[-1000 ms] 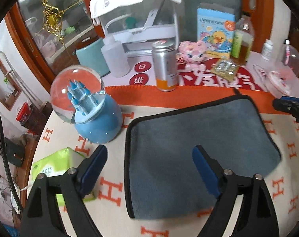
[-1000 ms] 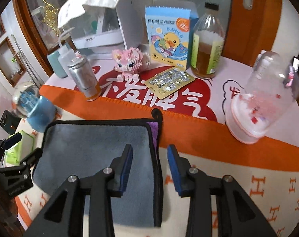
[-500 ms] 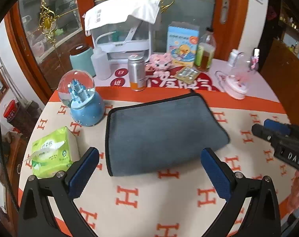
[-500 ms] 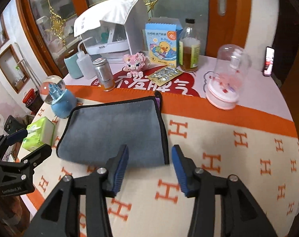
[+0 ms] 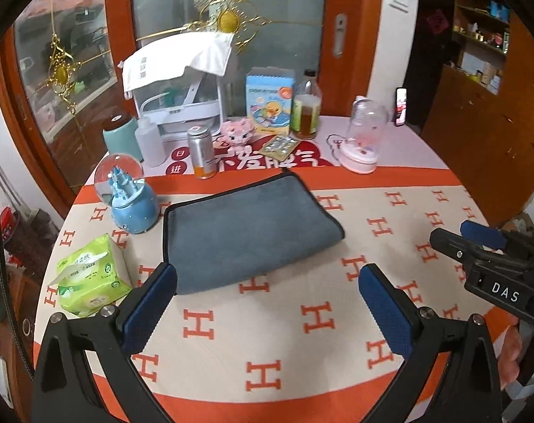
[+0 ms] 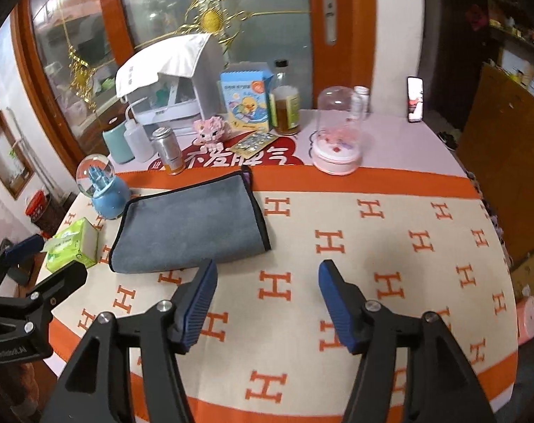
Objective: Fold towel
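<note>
Grey towel [image 5: 247, 232] is lying folded on the worktop [image 5: 302, 320], its black-bound edges showing and its underlying layers hidden. Both grippers are hovering clear of it, nothing between their pads. In the left wrist view the left gripper [image 5: 267, 303] is standing released, spread wide, with the right gripper [image 5: 478, 243] partly cut off at the frame edge. In the right wrist view the right gripper [image 6: 267, 303] is likewise standing released. Just beside the towel are sitting 1 snow globe [image 5: 126, 194] and 1 tissue pack [image 5: 90, 278].
</note>
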A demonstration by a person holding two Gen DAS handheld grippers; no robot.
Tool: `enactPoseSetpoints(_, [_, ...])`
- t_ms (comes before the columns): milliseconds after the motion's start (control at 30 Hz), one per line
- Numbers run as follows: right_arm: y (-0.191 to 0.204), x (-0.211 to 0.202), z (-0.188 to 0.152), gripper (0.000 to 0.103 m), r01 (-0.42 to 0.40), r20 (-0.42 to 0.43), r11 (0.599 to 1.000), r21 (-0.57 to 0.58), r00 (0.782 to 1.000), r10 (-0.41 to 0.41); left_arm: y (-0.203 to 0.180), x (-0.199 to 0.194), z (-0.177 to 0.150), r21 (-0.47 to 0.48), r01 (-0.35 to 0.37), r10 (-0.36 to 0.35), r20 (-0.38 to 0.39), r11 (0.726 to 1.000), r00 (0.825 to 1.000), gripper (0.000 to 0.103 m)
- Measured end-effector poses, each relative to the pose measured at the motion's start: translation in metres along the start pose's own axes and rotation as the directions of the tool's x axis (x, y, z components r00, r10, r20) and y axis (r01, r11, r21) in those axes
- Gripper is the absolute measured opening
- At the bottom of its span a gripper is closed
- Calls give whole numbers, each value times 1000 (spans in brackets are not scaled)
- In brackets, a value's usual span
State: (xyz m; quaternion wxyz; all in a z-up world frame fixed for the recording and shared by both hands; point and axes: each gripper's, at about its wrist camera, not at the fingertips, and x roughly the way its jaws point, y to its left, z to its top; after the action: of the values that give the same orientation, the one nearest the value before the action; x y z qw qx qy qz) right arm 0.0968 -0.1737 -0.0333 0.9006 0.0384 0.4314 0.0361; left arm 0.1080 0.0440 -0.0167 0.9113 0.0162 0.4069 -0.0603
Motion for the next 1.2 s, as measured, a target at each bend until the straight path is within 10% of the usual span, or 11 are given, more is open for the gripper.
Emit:
enactPoseSetpoints(667, [10, -80, -87, 61, 38, 1, 999, 17, 999, -39, -38, -69, -57, 25, 64, -64, 2, 998, 998, 102])
enactPoseSetpoints(1200, [15, -97, -94, 61, 104, 33, 994, 20, 994, -104, -45, -88, -69, 34, 24, -25, 37, 999, 999, 102])
